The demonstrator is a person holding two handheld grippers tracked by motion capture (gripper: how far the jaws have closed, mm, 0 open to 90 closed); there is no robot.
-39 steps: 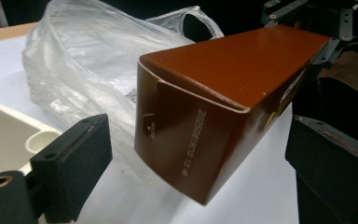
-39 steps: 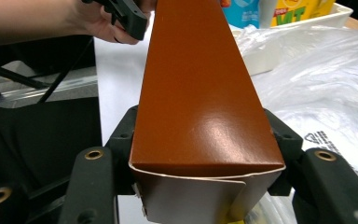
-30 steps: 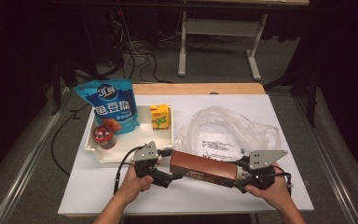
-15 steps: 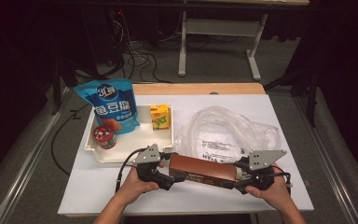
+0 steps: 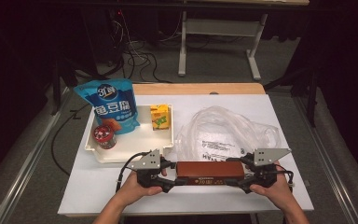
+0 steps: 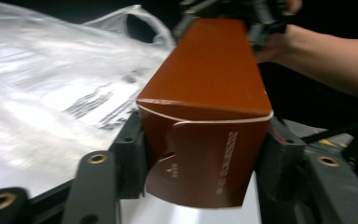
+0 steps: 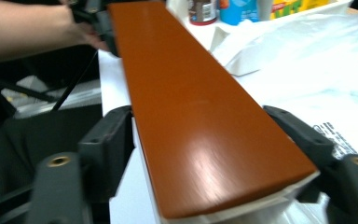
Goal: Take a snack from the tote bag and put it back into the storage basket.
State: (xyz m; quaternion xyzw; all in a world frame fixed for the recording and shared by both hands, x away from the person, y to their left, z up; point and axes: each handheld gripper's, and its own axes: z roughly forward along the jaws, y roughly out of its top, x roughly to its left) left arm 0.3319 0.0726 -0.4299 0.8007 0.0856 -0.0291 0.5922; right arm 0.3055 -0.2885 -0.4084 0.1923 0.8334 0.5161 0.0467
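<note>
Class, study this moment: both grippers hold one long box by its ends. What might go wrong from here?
1. The brown box is clamped only at its ends by the left gripper and right gripper; uneven motion may twist it loose.
2. The plastic bag lies close behind; the box may snag it.

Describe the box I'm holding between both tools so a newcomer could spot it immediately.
Start at the white table and look along its near edge, in front of the clear plastic bag. There a long reddish-brown carton lies lengthwise, clamped at one end by the left tool and at the other by the right tool. It is the only long, dark, plain box; the other goods sit in the white tray.
</note>
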